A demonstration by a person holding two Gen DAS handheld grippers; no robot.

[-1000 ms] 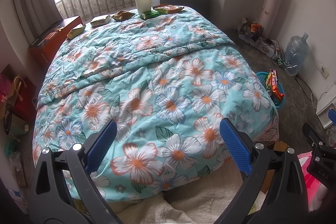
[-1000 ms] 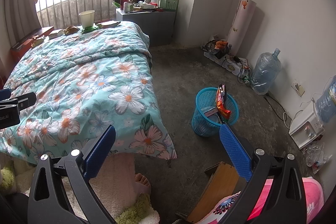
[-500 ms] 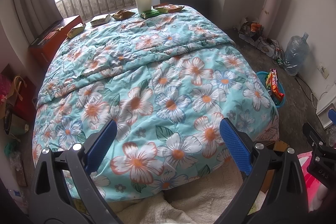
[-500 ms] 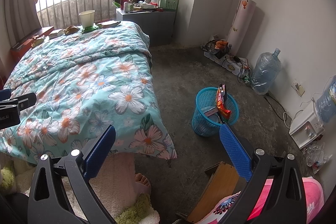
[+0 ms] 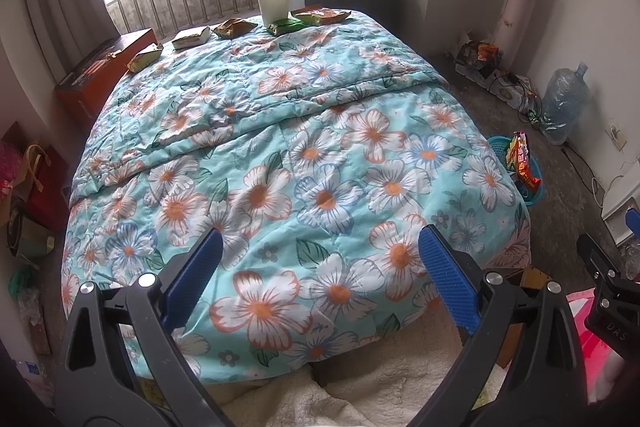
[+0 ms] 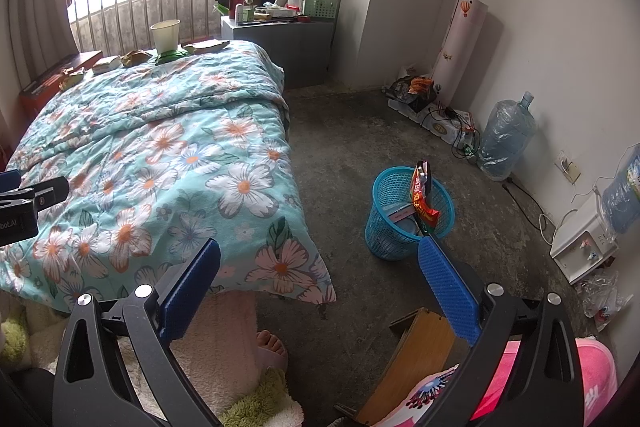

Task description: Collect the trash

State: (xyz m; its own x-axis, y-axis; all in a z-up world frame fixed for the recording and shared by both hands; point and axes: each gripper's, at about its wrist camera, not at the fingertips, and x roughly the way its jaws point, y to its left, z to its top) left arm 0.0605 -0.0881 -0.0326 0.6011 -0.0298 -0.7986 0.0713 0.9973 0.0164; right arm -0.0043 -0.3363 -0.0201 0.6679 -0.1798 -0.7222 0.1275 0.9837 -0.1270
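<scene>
Trash sits along the far edge of the bed w/ the teal floral quilt (image 5: 304, 163): a row of flat yellow-green and orange snack wrappers (image 5: 232, 27), a green one (image 5: 285, 25) just beside the base of a white paper cup (image 5: 273, 2) standing upright, all next to the window railing. On the concrete floor to the bed's right stands a round blue plastic mesh wastebasket (image 6: 404, 215), w/ a red-orange snack bag (image 6: 423, 199) sticking upright out of it and some flat items inside. Left tool (image 5: 320, 279) is held low over the foot of the bed, pointing along the quilt toward the wrappers, blue-padded fingers (image 5: 192, 279) wide apart, nothing between them; well apart from the trash. Right tool (image 6: 318, 285) is held at approx. the same height beside it, aimed at the floor past the bed corner, fingers also spread and empty, the basket just beyond its right pad. Person's bare toes (image 6: 270, 341) in a slipper show below, on the floor by a cream fleece blanket (image 6: 216, 343).
</scene>
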